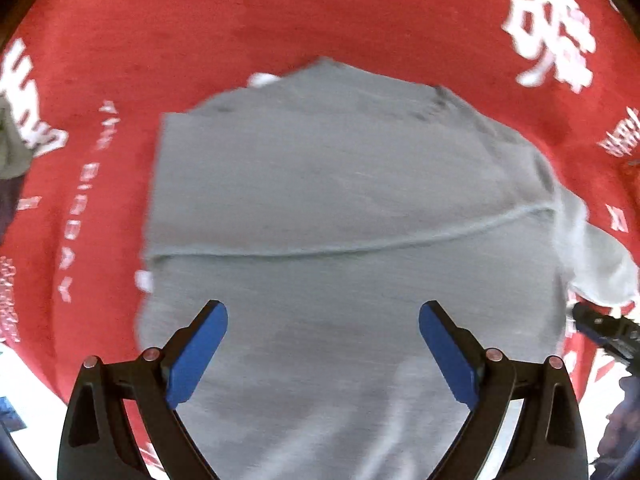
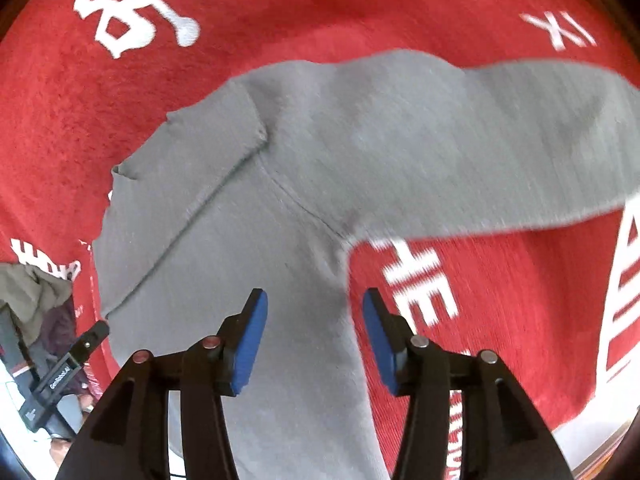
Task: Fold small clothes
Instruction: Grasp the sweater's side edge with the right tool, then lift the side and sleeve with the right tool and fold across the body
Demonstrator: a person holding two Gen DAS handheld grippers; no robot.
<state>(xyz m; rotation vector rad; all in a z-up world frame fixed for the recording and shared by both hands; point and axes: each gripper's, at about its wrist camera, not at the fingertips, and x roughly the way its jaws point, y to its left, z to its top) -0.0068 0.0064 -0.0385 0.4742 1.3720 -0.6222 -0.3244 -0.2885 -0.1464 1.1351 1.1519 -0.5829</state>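
Note:
A small grey sweatshirt (image 1: 340, 200) lies on a red cloth (image 1: 280, 20) with white lettering. In the left wrist view one sleeve is folded across its body, with a seam running across the middle. My left gripper (image 1: 323, 312) is open wide above the garment's near part and holds nothing. In the right wrist view the sweatshirt (image 2: 248, 208) shows its other sleeve (image 2: 500, 152) stretched out to the right. My right gripper (image 2: 315, 300) is open over the garment's side edge below the armpit, empty. The left gripper also shows in the right wrist view (image 2: 86, 344) at the garment's left edge.
The red cloth (image 2: 500, 300) covers the work surface. A heap of olive and dark clothes (image 2: 36, 296) lies at the far left. The right gripper's tip (image 1: 604, 328) shows at the right edge of the left wrist view. A pale floor shows at the lower corners.

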